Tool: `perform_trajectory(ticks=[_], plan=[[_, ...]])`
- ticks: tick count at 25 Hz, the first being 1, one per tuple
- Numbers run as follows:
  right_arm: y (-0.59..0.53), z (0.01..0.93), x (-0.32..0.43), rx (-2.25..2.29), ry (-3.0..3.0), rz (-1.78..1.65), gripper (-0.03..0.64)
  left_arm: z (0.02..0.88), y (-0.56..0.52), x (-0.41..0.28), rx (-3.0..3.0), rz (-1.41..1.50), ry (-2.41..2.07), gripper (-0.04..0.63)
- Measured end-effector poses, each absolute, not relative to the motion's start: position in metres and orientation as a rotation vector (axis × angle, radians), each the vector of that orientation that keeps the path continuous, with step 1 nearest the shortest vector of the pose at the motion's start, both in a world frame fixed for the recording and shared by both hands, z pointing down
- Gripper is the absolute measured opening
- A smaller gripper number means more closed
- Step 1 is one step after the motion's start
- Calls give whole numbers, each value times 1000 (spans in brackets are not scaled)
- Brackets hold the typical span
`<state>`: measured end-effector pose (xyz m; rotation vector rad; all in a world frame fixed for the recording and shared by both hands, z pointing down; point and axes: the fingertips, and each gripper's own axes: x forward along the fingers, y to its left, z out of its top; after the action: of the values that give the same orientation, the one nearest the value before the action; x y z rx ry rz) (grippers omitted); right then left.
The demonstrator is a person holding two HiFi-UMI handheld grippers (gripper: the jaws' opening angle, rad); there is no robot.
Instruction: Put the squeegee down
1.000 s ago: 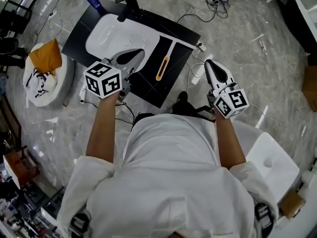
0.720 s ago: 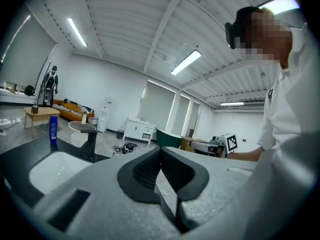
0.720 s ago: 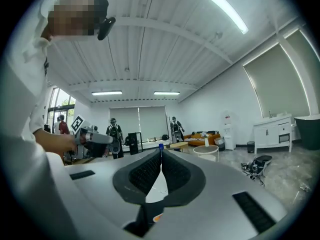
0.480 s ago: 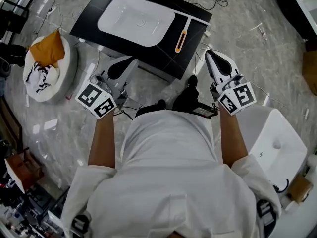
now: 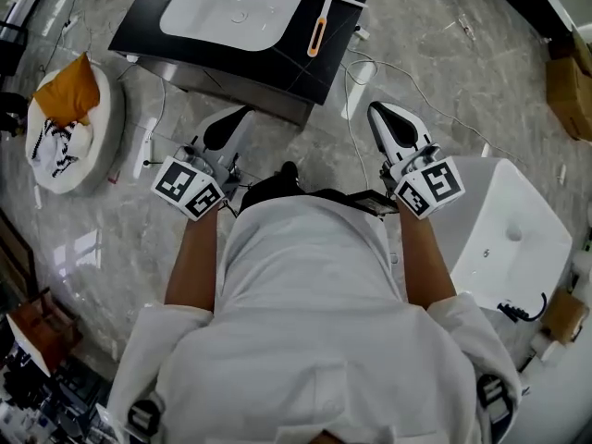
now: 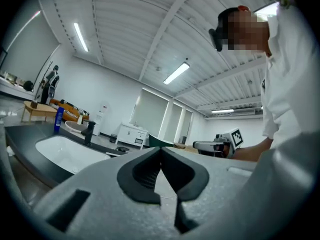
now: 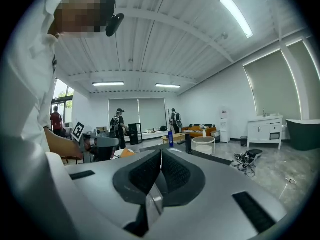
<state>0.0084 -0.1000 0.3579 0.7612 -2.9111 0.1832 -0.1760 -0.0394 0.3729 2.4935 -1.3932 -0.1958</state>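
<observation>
Lying flat; black squeegee (image 5: 317,36), orange-striped handle.

left tool (image 6: 161,155): light grey body, black ribbed pads. right tool (image 7: 161,159): grey body, black ribbed pads. marker cubes (image 5: 188,189): black square patterns on white faces. squeegee (image 5: 317,36): orange handle, white blade bar. table (image 5: 139,35): black top. basin (image 5: 231,12): white. second sink (image 5: 504,239): white. floor (image 5: 444,72): grey, marbled with pale veins. round cushion (image 5: 104,137): white with black print. small cushion (image 5: 67,91): orange. person's garment (image 5: 314,322): white.
</observation>
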Motion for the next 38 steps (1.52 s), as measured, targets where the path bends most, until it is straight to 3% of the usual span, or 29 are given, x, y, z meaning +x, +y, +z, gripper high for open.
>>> perform_trajectory(ticks=[7, 18, 26, 38], plan=[[-41, 353, 52, 822, -2927, 174, 15, 381, 5, -142, 2454, -124, -1545, 17], [79, 389, 133, 949, -2898, 348, 15, 382, 108, -27, 2623, 59, -1316, 17], [95, 365, 137, 902, -2953, 301, 15, 354, 123, -13, 2658, 83, -1300, 17], [122, 413, 119, 870, -2902, 468, 15, 403, 163, -10, 2560, 131, -1218, 17]])
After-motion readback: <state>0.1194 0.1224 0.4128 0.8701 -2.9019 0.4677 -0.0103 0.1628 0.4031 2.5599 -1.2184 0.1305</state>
